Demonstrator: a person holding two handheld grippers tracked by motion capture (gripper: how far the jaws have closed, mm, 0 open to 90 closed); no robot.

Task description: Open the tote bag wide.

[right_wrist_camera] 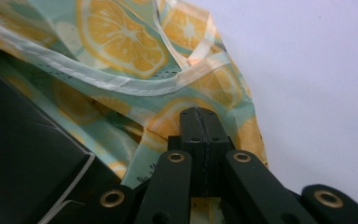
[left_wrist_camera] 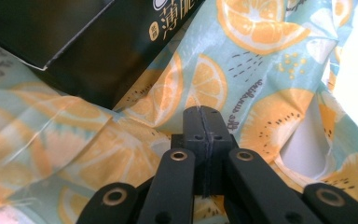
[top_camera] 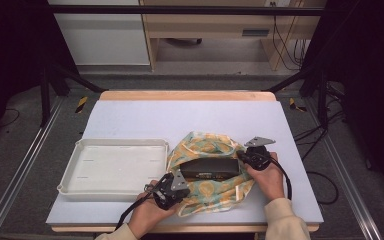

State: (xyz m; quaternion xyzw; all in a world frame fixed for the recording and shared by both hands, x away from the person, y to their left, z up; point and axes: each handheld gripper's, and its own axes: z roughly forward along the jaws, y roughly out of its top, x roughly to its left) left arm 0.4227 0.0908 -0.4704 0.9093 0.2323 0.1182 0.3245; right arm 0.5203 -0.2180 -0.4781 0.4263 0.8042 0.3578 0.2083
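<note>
A cloth bag printed with orange slices on pale teal lies crumpled at the table's front centre. A black box with gold lettering rests in its folds. My left gripper is at the bag's near left edge, next to the box's left end. Its jaws are pressed together with fabric at their tips, and the box lies just beyond. My right gripper is at the box's right end, jaws together on the bag's fabric, with the box close on its left.
An empty white tray sits left of the bag, close to my left hand. The pale mat covers the tabletop, with bare room behind and to the right of the bag. Black frame legs stand at both sides of the table.
</note>
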